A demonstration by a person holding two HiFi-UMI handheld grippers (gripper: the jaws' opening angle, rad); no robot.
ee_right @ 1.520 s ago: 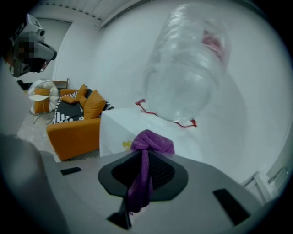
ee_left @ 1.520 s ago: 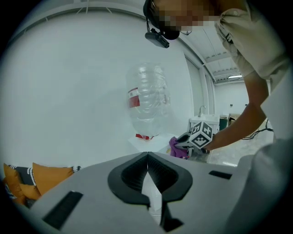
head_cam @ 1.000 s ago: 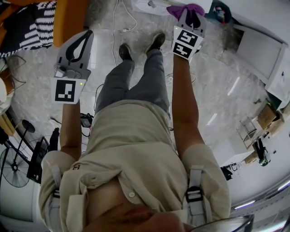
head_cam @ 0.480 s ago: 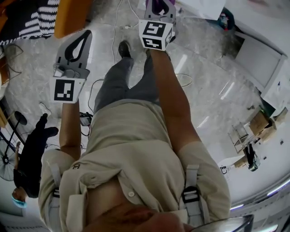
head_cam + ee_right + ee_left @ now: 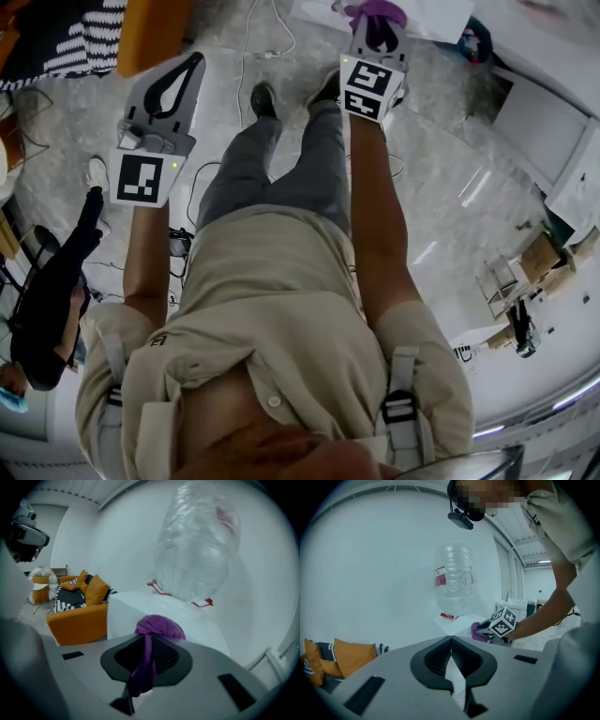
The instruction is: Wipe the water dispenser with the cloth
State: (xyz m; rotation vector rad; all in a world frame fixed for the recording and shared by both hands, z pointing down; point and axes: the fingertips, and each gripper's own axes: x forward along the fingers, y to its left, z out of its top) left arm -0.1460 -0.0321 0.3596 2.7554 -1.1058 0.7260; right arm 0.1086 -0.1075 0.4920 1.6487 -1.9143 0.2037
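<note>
The water dispenser is a white box [image 5: 187,616] with a clear upturned bottle [image 5: 197,550] on top; the left gripper view shows it straight ahead, with the bottle [image 5: 454,581] above. My right gripper [image 5: 150,637] is shut on the purple cloth [image 5: 159,626], whose bunched end lies at the near edge of the dispenser's top. In the head view the cloth [image 5: 375,11] and right gripper [image 5: 378,28] are at the top, by the white dispenser [image 5: 431,14]. My left gripper [image 5: 190,64] hangs apart at the left, shut and holding nothing [image 5: 451,640].
An orange sofa [image 5: 79,616] with striped cushions [image 5: 84,42] stands left of the dispenser. Cables [image 5: 246,56] run over the marble floor. A person in dark clothes [image 5: 47,291] stands at the left. White cabinets [image 5: 534,112] line the right.
My right gripper swung left with the cloth, then back right to the dispenser's edge. The left gripper barely moved. A person in dark clothes walked in at the left.
</note>
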